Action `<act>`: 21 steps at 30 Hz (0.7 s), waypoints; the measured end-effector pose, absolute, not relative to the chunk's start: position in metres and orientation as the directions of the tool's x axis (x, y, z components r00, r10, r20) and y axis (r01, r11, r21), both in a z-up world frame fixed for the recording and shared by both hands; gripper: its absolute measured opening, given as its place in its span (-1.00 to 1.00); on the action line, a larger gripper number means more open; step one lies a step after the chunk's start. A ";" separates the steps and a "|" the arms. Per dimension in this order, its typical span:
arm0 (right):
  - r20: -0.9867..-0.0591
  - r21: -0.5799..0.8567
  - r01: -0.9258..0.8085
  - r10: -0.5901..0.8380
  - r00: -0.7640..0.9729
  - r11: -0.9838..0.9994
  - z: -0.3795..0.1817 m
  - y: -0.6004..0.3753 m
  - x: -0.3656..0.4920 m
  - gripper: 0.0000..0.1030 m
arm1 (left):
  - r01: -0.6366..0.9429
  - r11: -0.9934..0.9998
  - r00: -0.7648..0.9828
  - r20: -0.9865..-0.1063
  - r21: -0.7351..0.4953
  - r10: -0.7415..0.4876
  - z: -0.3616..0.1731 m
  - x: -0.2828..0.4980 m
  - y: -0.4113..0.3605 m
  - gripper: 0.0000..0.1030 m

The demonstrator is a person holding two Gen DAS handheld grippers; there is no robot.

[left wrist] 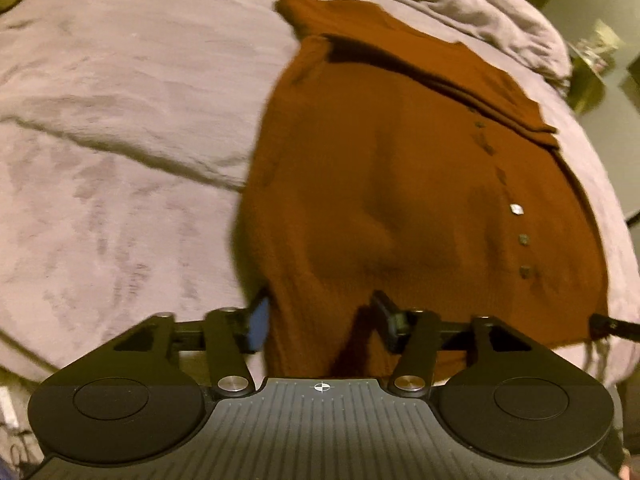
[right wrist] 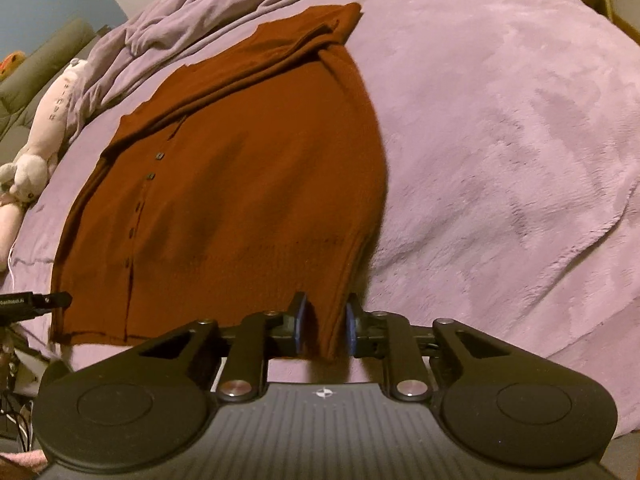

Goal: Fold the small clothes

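A rust-brown knit cardigan [left wrist: 420, 200] with a row of small buttons lies spread on a mauve blanket [left wrist: 120, 140], its sleeves folded across the top. My left gripper [left wrist: 322, 320] is open, its jaws wide apart on either side of the hem's left corner. In the right wrist view the cardigan [right wrist: 240, 184] fills the centre-left. My right gripper [right wrist: 323, 330] has its blue pads set close around the hem's right corner; I cannot tell if they pinch the knit. The other gripper's tip [right wrist: 48, 302] shows at the hem's left end.
A bunched blanket fold [right wrist: 192, 12] lies behind the cardigan. A pink plush toy [right wrist: 36, 132] lies at the bed's left side. Room furniture [left wrist: 592, 64] shows beyond the bed's far right edge. Open blanket [right wrist: 500, 140] stretches to the right of the cardigan.
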State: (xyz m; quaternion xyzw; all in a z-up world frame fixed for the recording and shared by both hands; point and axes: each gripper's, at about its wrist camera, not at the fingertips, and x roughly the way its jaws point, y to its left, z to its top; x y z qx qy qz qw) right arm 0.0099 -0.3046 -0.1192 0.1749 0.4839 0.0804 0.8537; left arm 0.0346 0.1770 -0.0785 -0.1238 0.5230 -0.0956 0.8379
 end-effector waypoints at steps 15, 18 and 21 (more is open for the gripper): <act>-0.715 0.540 0.038 0.434 0.548 0.841 -0.106 -0.314 0.020 -0.91 | 0.132 0.915 0.412 -0.818 -0.382 -0.401 -0.043 0.058 0.169 -0.75; -0.667 0.538 0.004 0.423 0.614 0.843 -0.087 -0.317 0.032 -0.91 | 0.137 0.888 0.480 -0.755 -0.439 -0.447 -0.018 0.072 0.172 -0.75; -0.626 0.530 -0.028 0.413 0.662 0.848 -0.069 -0.315 0.058 -0.91 | 0.145 0.887 0.541 -0.715 -0.439 -0.442 -0.001 0.095 0.169 -0.75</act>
